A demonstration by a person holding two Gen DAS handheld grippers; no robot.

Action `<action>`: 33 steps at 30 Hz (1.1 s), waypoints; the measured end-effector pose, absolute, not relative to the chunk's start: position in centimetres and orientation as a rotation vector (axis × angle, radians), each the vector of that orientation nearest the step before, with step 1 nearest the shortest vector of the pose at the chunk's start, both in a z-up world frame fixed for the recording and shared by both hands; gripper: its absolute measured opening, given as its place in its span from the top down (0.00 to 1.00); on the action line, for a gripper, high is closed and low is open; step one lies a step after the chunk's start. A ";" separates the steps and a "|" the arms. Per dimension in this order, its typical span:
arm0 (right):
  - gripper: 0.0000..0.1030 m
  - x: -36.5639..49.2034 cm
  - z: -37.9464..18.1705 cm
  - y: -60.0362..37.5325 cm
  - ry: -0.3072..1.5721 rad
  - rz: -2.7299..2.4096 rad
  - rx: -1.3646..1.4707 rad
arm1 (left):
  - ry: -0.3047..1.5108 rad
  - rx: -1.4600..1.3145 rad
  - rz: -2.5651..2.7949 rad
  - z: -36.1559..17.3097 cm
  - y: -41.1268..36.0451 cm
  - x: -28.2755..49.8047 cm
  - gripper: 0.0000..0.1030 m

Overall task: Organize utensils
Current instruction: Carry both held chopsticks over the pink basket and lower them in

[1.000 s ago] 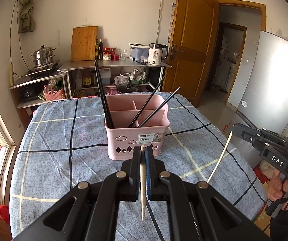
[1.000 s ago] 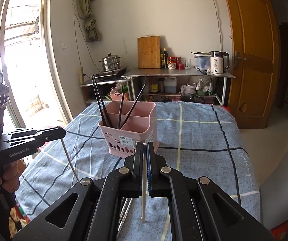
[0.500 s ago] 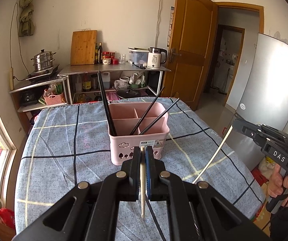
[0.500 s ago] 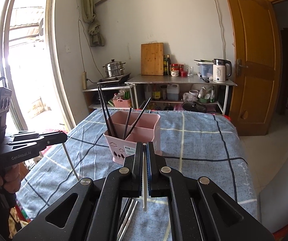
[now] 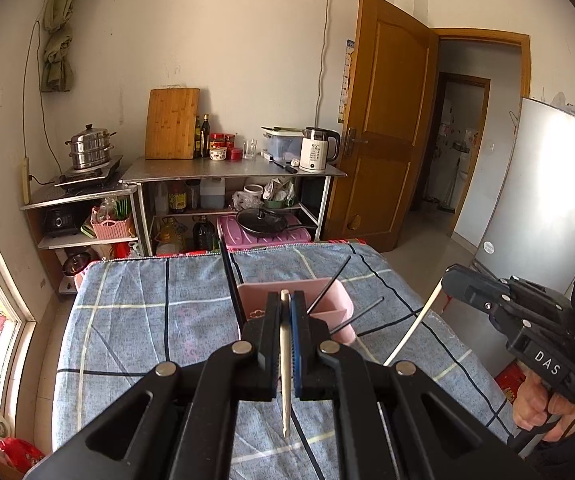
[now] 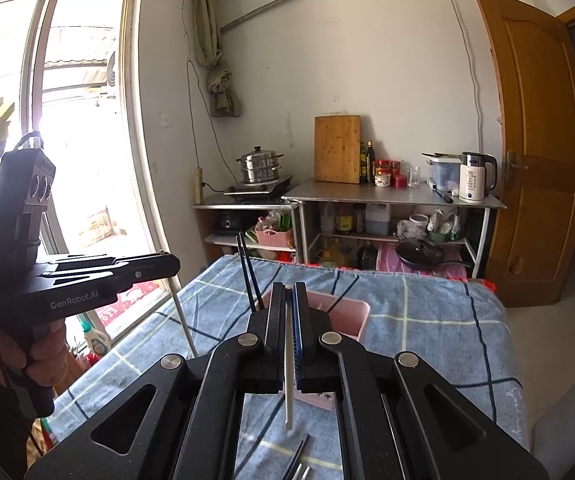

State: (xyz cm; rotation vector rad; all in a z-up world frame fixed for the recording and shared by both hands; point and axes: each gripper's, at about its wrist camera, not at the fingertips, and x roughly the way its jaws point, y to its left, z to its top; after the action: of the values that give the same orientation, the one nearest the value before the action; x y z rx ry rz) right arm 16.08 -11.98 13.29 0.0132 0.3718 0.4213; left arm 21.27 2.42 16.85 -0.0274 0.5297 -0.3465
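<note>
My left gripper is shut on a cream chopstick that hangs down between its pads. Just beyond the fingers stands the pink divided basket, with black chopsticks leaning in it. In the right wrist view my right gripper is shut on a second cream chopstick, with the pink basket partly hidden behind its fingers. Each view also shows the other gripper off to the side, its chopstick slanting down: the right gripper and the left gripper. Both are above the table.
The table wears a blue checked cloth. Metal utensils lie near its front edge. Behind it are steel shelves with a kettle, a cutting board and a steamer pot. A wooden door, a fridge and a window flank the room.
Both grippers have risen with their chopsticks still clamped. The basket has dropped lower in both views and now sits partly behind the fingers.
</note>
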 end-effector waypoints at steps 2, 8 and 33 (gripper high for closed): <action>0.97 16.8 13.9 -11.3 0.358 0.433 0.012 | 0.520 -0.034 -0.346 17.6 2.6 22.1 0.95; 0.97 19.3 15.5 -9.8 0.314 0.442 0.010 | 0.459 -0.036 -0.343 19.7 2.8 24.1 0.95; 0.97 25.7 10.4 -9.1 0.430 0.433 0.025 | 0.572 -0.051 -0.336 12.2 2.2 30.4 0.95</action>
State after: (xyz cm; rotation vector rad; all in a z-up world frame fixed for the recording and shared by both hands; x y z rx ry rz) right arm 25.68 -9.14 10.45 0.0254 0.4296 0.4329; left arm 30.36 2.22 12.20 -0.0509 0.5724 -0.3363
